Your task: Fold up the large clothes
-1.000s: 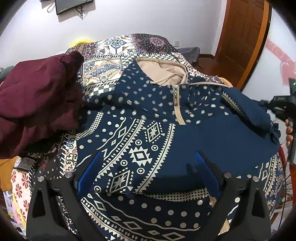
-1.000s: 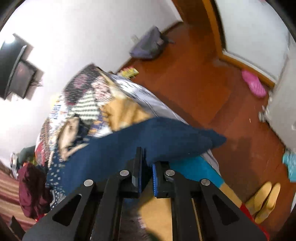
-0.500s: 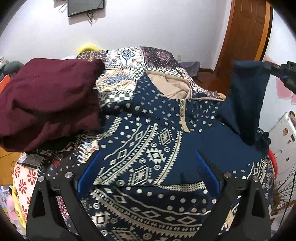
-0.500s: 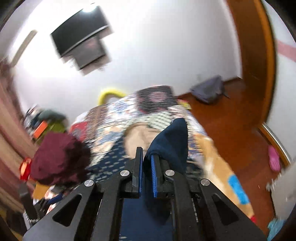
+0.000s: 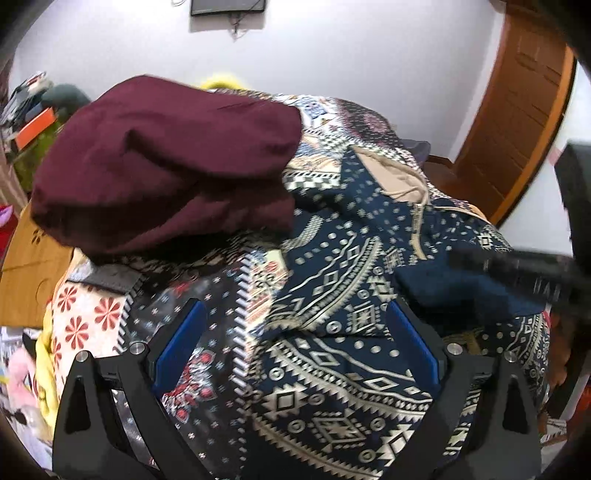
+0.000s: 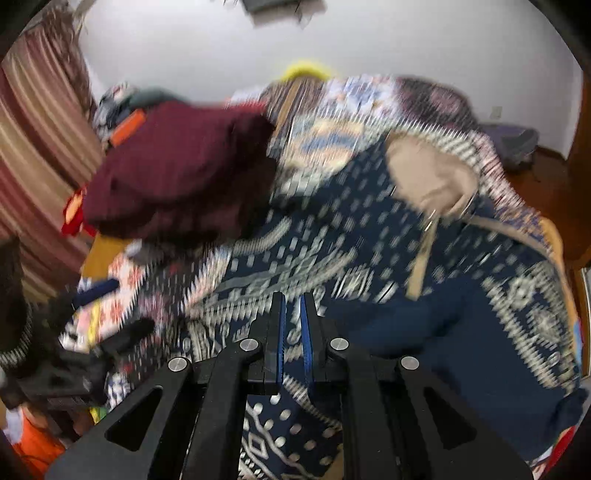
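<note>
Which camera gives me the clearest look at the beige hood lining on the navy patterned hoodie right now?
The left wrist view: the hood lining is small and far off but fairly sharp, with its drawcord visible. The right wrist view shows the lining larger and more centred, yet heavy motion blur smears its edges and the surrounding hoodie pattern.

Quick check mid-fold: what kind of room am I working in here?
Most likely a bedroom in a home: the navy patterned hoodie lies on a bed with a patchwork cover, a screen hangs on the wall, beside a wooden door.
</note>
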Available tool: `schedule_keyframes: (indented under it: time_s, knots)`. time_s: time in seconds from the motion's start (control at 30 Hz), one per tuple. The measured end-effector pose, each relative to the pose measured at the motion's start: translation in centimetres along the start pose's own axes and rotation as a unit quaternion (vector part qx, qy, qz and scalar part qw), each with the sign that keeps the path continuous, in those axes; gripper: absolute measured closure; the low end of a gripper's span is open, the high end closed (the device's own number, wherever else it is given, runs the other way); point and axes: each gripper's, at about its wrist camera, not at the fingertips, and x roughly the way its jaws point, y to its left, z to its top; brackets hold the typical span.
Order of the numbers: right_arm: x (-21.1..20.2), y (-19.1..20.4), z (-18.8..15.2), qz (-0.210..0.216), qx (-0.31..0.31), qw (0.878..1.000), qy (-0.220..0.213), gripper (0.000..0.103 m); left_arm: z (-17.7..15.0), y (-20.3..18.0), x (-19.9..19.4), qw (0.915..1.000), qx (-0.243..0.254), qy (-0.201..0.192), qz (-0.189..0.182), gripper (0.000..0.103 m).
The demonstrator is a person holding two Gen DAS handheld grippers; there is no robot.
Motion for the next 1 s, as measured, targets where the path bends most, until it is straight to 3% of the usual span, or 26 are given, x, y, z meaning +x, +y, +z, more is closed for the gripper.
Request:
schedule_keyframes:
  time_s: [0.2,0.47,0.63,0.83,1.0]
  knots:
    - [-1.7,-0.4,-1.1,-0.006,-0.011,1.0,0.019,0.095,0.1,-0.5,0.4,1.0,0.005,0.007,0.005,0.005]
    - [-8.3,-5.1,-1.4,-0.058,0.024,0.996,-0.063,0.095,1.7,-6.5,1.5,0.9973,0.072,0.007,-0.012,0.005]
    - [-11.6,-9.4,-2.0,-0.114,0.049,0.987,-0.098,0.092,1.8,-12.1,3.2,0.9892,0.141,0.028,-0.031,0.005]
    - [-13.3,-13.9,-3.4,-0.153,0.087,0.979,-0.102,0.091,0.6,-16.9,4.5,0.9778,0.204,0.024,-0.039,0.005]
    - [-13.3,-16.6,-4.4,-0.167,0.116,0.975,-0.093,0.091,-0.1,-18.7,7.6,0.9699,0.221,0.08,-0.065,0.011]
